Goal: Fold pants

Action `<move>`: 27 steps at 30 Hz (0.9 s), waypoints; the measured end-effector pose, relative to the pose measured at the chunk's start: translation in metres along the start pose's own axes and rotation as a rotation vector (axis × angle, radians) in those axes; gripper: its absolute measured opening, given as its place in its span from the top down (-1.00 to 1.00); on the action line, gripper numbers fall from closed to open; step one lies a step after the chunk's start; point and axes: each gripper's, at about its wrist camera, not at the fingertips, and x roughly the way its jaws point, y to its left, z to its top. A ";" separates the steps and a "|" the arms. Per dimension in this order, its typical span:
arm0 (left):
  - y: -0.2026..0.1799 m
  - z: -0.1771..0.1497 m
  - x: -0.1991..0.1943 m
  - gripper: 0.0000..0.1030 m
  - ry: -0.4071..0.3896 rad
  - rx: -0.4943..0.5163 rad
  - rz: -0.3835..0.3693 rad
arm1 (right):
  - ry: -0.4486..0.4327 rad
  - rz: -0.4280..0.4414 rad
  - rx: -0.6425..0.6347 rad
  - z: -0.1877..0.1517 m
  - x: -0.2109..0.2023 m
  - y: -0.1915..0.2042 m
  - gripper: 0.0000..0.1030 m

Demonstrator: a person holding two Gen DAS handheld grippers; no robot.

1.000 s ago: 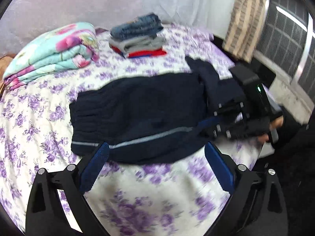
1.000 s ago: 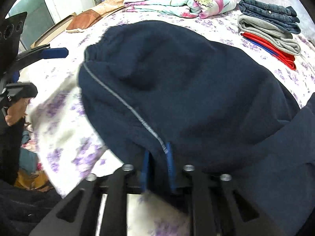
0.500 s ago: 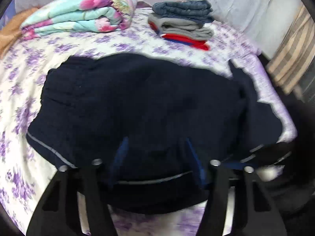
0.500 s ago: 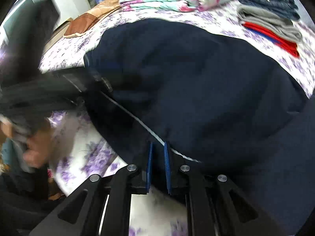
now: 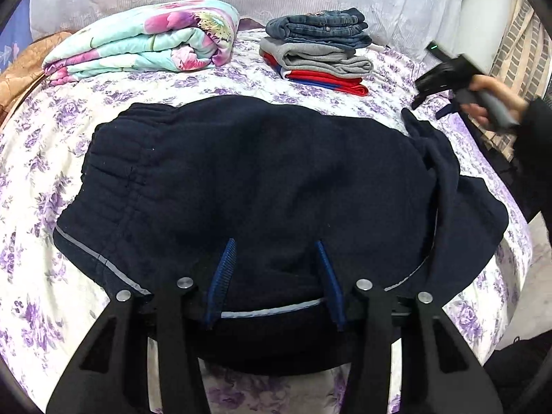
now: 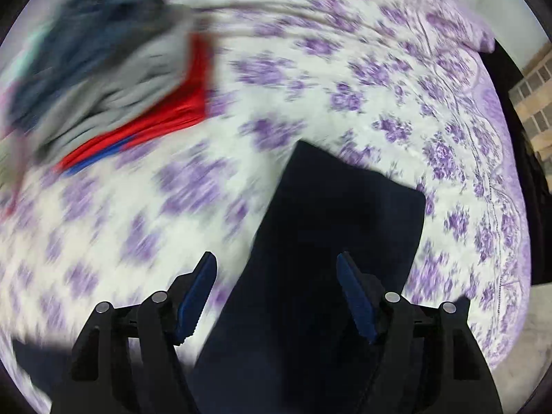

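Left wrist: folded clothes stack (image 5: 317, 51) behind pants (image 5: 258, 179)

Your left tool (image 5: 276, 276) is hovering with its jaws spread over the near edge of the dark navy fleece pants (image 5: 262, 179), which are covering most of the middle of the purple-flowered bed (image 5: 45, 158). Bare sheet is lying open to the left of the pants and between them and the far obstacles: a folded floral quilt (image 5: 145, 41) and a stack of folded jeans, grey and red clothes (image 5: 317, 48). Your right tool (image 6: 276, 286), jaws apart, is sitting over one pants leg with bare sheet on either side.
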 end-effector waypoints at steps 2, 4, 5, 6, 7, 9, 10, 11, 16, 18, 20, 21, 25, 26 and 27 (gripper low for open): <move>0.000 0.000 -0.001 0.10 0.000 0.000 -0.004 | 0.032 -0.006 0.031 0.024 0.018 -0.003 -0.27; 0.000 0.000 0.000 0.10 0.001 0.003 -0.005 | 0.053 -0.083 0.040 0.033 0.034 0.000 -0.27; 0.000 0.000 0.000 0.11 0.001 0.005 -0.003 | 0.067 -0.171 0.042 0.034 0.045 0.001 -0.27; -0.001 0.000 0.000 0.10 0.000 0.008 -0.002 | 0.077 -0.210 0.044 0.034 0.052 0.001 -0.27; -0.001 0.000 0.000 0.10 0.000 0.009 -0.001 | 0.074 -0.199 0.052 0.033 0.056 -0.002 -0.21; -0.001 -0.001 0.000 0.11 0.000 0.009 -0.001 | 0.049 -0.137 0.075 0.028 0.050 -0.009 0.77; -0.001 -0.001 0.000 0.10 0.000 0.009 0.000 | 0.043 -0.122 0.084 0.025 0.044 -0.015 0.76; -0.001 -0.001 0.000 0.10 -0.001 0.010 0.000 | 0.018 -0.072 0.103 0.021 0.034 -0.024 0.77; -0.002 -0.001 0.000 0.10 -0.002 0.015 0.007 | -0.148 0.109 0.147 -0.024 -0.051 -0.093 0.77; -0.003 -0.001 0.000 0.10 -0.003 0.018 0.010 | -0.205 0.161 0.162 -0.048 -0.079 -0.132 0.77; -0.003 -0.001 0.000 0.10 -0.002 0.018 0.010 | -0.263 0.212 0.194 -0.076 -0.099 -0.180 0.77; -0.003 -0.001 0.000 0.10 -0.002 0.018 0.009 | -0.284 0.237 0.212 -0.093 -0.104 -0.202 0.77; -0.005 -0.002 -0.003 0.10 0.005 0.043 0.009 | -0.287 0.285 0.288 -0.167 -0.076 -0.271 0.77; -0.006 -0.002 -0.004 0.10 0.011 0.053 0.013 | -0.262 0.304 0.322 -0.190 -0.058 -0.285 0.77; -0.006 -0.002 -0.004 0.10 0.014 0.057 0.015 | -0.232 0.330 0.363 -0.214 -0.034 -0.299 0.77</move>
